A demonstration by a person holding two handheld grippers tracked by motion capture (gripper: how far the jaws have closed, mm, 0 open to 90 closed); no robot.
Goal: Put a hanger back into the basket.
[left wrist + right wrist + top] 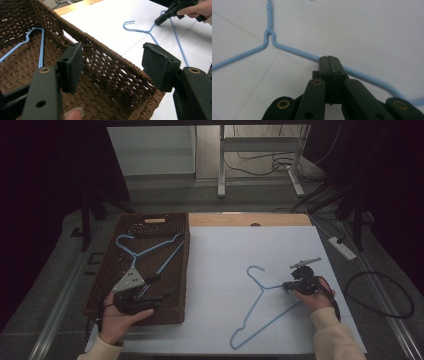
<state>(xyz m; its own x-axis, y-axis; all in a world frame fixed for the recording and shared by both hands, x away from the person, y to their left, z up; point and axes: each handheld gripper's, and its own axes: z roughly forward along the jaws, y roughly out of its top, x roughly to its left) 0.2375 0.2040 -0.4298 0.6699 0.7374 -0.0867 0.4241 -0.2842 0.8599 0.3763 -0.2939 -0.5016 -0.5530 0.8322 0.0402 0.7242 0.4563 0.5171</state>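
A blue wire hanger (262, 288) lies flat on the white table top (235, 250), hook pointing away. My right gripper (286, 286) is shut on its right shoulder wire; in the right gripper view the jaws (328, 58) meet over the wire (292, 50) just past the twisted neck. A second blue hanger (150, 249) lies inside the brown wicker basket (186, 265) at the left. My left gripper (162, 287) hovers over the basket's near right corner, open with nothing between its pads (112, 62). Past the basket rim (107, 50) that view also has the table hanger (140, 30) and the right gripper (157, 21).
A strip of bare wood (250, 219) runs along the table's far edge. A white power strip (342, 247) and loose cables lie on the floor to the right. A metal stand's legs (221, 165) rise behind the table.
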